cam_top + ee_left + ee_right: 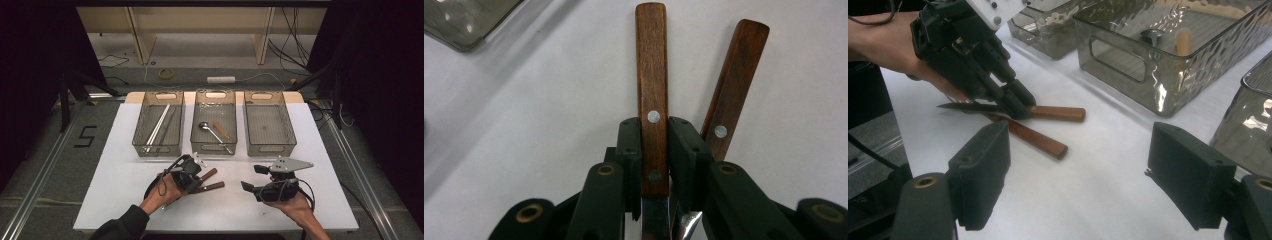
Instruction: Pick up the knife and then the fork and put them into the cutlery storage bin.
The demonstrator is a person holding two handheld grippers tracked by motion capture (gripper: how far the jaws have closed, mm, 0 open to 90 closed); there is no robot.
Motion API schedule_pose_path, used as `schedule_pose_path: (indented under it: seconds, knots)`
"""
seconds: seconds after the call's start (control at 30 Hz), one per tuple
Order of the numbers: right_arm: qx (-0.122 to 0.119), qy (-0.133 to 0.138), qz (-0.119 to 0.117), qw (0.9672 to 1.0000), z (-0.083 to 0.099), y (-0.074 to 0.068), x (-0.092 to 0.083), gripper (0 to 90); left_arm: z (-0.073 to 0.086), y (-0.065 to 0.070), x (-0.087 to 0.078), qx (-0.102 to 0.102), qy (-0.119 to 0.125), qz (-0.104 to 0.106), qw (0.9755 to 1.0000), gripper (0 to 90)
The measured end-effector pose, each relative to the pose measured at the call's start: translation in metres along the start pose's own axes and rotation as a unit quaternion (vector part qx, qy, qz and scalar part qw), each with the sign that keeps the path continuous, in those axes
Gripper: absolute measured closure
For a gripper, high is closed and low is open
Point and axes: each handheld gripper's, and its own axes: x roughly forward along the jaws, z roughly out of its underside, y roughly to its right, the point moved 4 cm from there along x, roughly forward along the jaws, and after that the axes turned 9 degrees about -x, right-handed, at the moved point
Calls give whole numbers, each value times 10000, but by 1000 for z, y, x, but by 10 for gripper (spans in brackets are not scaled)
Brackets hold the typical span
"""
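While left gripper [654, 150] clamps knife handle [651, 65], 2nd knife [735, 80] beside; right gripper [1078, 175] apart.

Count logged: bins [159, 145] 3 | wooden-handled knives [210, 187] 2 | spoon [210, 130] 1 | chopsticks [159, 128] 1 pair | grippers [186, 175] 2 | worktop [120, 180] 1

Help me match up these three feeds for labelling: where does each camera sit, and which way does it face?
High view: above the person's side, facing forward and down on the white table and three bins; both forearms, the left gripper and right gripper show.
Left gripper view: on the left gripper, looking along jaws closed on a wooden knife handle.
Right gripper view: on the right gripper, jaws apart, facing the left gripper.
Shared: two wooden-handled knives in all views.
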Motion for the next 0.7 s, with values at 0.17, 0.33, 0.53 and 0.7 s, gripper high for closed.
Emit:
schedule_pose_path:
  seconds: [0.17, 0.33, 0.53, 0.7]
  knots:
    - [-66, -25, -70, 10000, -2, -2, 3, 260, -1, 3, -7, 110, 43, 86, 9999, 757]
    - [-414, -109, -108, 9990, -7, -8, 11, 260, -2, 6, -15, 225, 191, 209, 9993, 757]
    - [-1068, -290, -209, 9936, -17, -18, 28, 263, 0, 13, -18, 415, 232, 364, 9982, 757]
    - [-1662, -633, -252, 9837, -18, -25, 52, 272, 1, 17, -20, 526, 214, 448, 9974, 757]
